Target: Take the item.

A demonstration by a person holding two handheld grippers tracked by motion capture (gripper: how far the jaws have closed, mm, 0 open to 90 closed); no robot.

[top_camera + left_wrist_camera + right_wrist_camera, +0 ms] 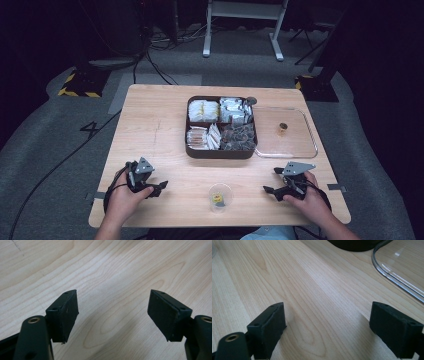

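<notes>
On the bench, near edge: a small clear plastic cup (220,196) stands upright between the two hands, with a yellow item and a dark item inside it.
Bearing from left hand-held gripper (159,188): the cup lies to its right, near; the jaws point toward it.
Bearing from right hand-held gripper (269,190): the cup lies to its left, near; the jaws point toward it.
Nearer hand: cannot be settled; the cup sits roughly midway, apart from both.
Cup axis: vertical, mouth up; judged to suit a side-on approach from either hand.
Divided tray (221,152): dark, four compartments of wrapped snacks, farther back at bench (150,120) centre.
Clear lid (310,145): lies flat just right of the tray, touching or nearly so; a small brown knob (283,128) stands on it.
Left hand-held gripper state: jaws spread wide, empty, bare wood between them in the left gripper view.
Right hand-held gripper state: jaws spread wide, empty; lid rim (397,277) ahead to its upper right in the right gripper view.
</notes>
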